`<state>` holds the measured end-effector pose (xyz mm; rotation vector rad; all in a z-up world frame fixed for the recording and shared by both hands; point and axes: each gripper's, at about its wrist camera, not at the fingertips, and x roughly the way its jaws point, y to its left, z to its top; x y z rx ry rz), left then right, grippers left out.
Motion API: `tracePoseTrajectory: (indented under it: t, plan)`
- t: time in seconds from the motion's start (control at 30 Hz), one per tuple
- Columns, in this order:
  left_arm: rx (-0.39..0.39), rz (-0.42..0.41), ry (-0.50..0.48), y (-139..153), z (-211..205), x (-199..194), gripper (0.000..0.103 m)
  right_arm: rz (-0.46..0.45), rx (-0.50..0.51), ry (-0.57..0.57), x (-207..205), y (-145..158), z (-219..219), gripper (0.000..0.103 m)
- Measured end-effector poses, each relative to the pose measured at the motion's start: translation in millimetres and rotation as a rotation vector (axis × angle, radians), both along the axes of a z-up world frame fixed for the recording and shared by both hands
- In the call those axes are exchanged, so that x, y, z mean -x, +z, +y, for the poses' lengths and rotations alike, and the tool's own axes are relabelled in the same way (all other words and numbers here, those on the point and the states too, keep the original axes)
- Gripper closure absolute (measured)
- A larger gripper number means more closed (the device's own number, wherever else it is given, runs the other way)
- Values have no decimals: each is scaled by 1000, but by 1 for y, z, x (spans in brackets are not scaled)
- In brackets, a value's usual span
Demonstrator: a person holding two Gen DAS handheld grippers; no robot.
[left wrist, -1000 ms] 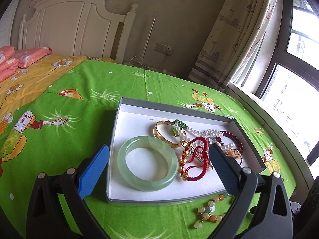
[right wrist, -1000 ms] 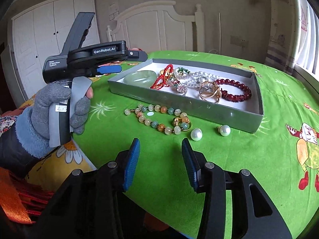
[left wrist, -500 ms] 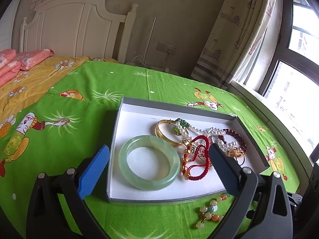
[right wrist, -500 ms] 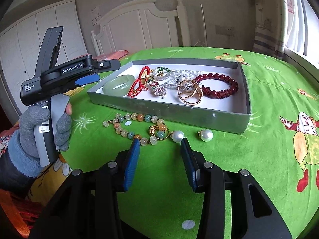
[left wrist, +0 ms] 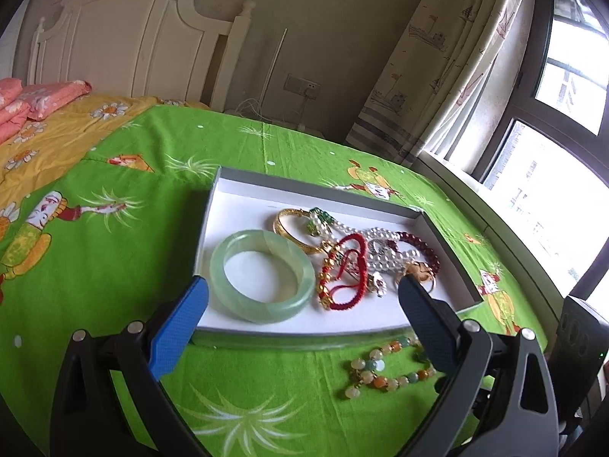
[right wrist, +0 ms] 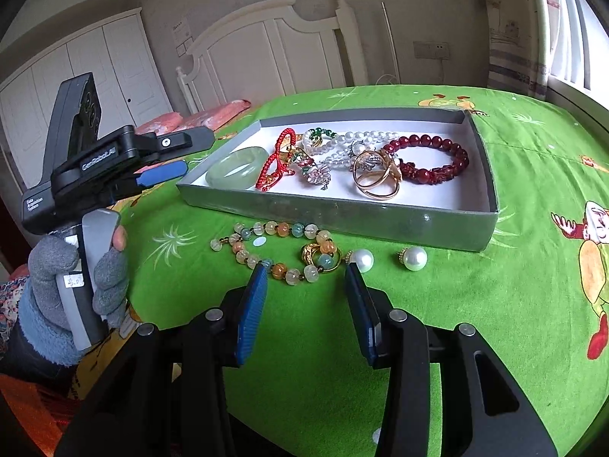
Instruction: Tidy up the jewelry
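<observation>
Item: multicoloured bead bracelet [right wrist: 274,245], loose on the green bedspread [right wrist: 514,304], lying just in front of the grey tray's [right wrist: 342,217] near wall; its long axis runs roughly 9 to 3 o'clock in the right wrist view. A gold ring [right wrist: 318,253] rests on its 3 o'clock end, with two pearl earrings [right wrist: 413,258] further toward 3 o'clock.

Tray contents: jade bangle [left wrist: 262,274] at 9 o'clock, red cord bracelet [left wrist: 342,278], pearl strand [right wrist: 342,144], gold rings [right wrist: 375,179], dark red bead bracelet [right wrist: 430,160] at 3 o'clock.

Right gripper [right wrist: 306,278]: released, empty, jaws spread, tips at the bracelet's near edge. Since a second ago it has closed in from well short of the beads.

Left gripper [left wrist: 300,293]: jaws wide apart, empty, hovering over the tray's near end, straddling the bangle; held upright in a grey-gloved hand [right wrist: 76,278] at 9 o'clock. It has moved slightly closer to the tray.
</observation>
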<state>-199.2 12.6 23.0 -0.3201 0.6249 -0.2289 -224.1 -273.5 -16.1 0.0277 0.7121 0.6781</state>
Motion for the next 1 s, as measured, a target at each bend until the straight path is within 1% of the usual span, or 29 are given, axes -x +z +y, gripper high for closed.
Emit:
tracePoseTrajectory:
  t: [0.03, 0.07, 0.13, 0.17, 0.27, 0.3, 0.33, 0.43, 0.5, 0.57, 0.6, 0.63, 0.67, 0.7, 0.73, 0.8, 0.87, 1.0]
  plan:
    - [-18, -24, -1, 0, -3, 9, 4, -2, -2, 0, 0, 0, 0, 61]
    - [-42, -26, -15, -2, -7, 16, 5, -6, -4, 2, 1, -1, -1, 61]
    - [-41, 13, -81, -8, -15, 22, 20, -15, -7, 4, 3, -2, -2, 61]
    - [-50, 19, -98, -11, -19, 26, 32, -16, -8, 5, 3, -2, -3, 61]
    - [-110, 9, -122, -18, -35, 35, 34, -18, -8, 6, 5, -1, -4, 61]
    - [-117, 18, -145, -20, -40, 35, 39, -18, -9, 6, 5, -1, -4, 61]
    - [-126, 26, -163, -23, -45, 34, 41, -19, -8, 8, 5, -1, -4, 61]
    - [-178, 26, -173, -29, -59, 27, 41, -28, 3, 12, 7, -1, -5, 61]
    - [-204, 45, -198, -34, -68, 18, 50, -36, 14, 16, 10, 0, -6, 61]
    - [-277, 23, -197, -37, -78, 17, 51, -41, 16, 16, 12, -1, -9, 61]
    - [-299, 18, -198, -37, -82, 18, 53, -40, 13, 16, 13, -1, -11, 61]
    - [-297, 17, -209, -38, -84, 18, 56, -39, 7, 16, 13, -2, -13, 61]
    - [-289, 18, -219, -38, -84, 19, 70, -39, 2, 18, 13, -2, -14, 61]
    - [-317, 15, -208, -39, -86, 20, 83, -40, 0, 17, 12, -2, -14, 61]
    - [-337, 6, -214, -39, -88, 21, 87, -42, 0, 16, 12, -2, -14, 61]
    - [-327, 2, -231, -38, -89, 21, 88, -47, 5, 15, 13, -2, -12, 61]
    - [-311, -15, -234, -33, -90, 22, 94, -51, 6, 15, 13, -3, -12, 61]
    - [-267, -73, -245, -8, -94, 26, 94, -53, 5, 14, 13, -3, -12, 61]
